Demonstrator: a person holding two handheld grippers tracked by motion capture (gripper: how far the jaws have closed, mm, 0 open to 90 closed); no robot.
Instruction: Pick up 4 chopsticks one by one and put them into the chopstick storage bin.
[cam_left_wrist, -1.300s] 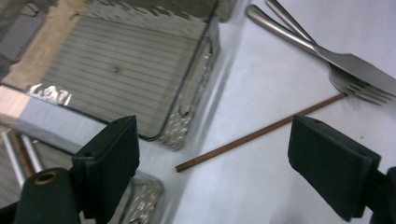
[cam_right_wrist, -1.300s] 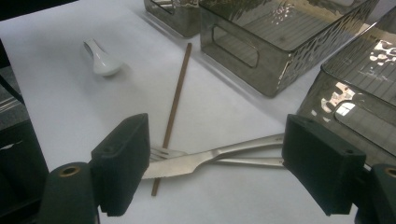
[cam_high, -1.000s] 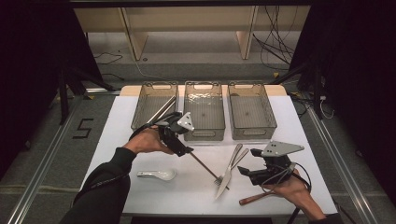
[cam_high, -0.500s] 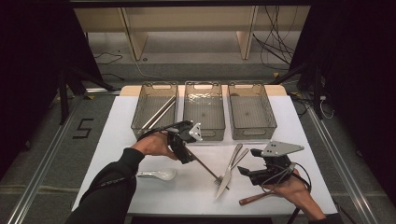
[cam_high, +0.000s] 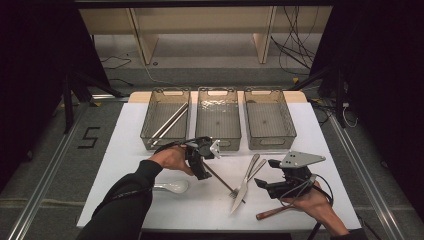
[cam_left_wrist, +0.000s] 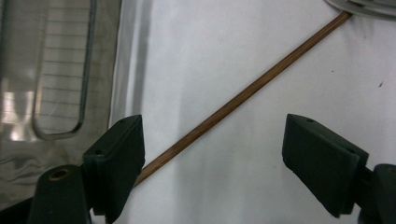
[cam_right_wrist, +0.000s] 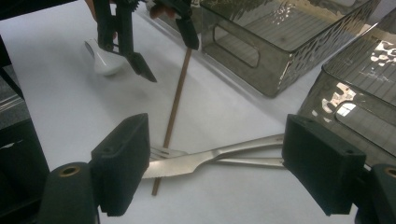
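A thin brown chopstick (cam_left_wrist: 243, 93) lies slantwise on the white table (cam_high: 150, 145). My left gripper (cam_high: 204, 172) is lowered over its near end. The open jaws of the left gripper (cam_left_wrist: 212, 128) have just been closing a little; the chopstick runs between them beside the left pad, and neither pad presses on it. From the right gripper view, the chopstick (cam_right_wrist: 175, 107) leads up to the left gripper (cam_right_wrist: 168, 58). My right gripper (cam_high: 265, 173) rests open at the front right. A crossed metal knife and fork (cam_right_wrist: 210, 158) lie just beyond the right gripper (cam_right_wrist: 215, 128).
Three clear bins stand in a row at the back: the left bin (cam_high: 150, 117) holds long metal sticks, the middle bin (cam_high: 218, 142) and right bin (cam_high: 287, 120) look bare. A white spoon (cam_high: 172, 186) lies near the left forearm. A brown stick (cam_high: 270, 213) lies under the right hand.
My left gripper has come down and toward the right, onto the near end of the chopstick. The right gripper, knife and fork have stayed put.
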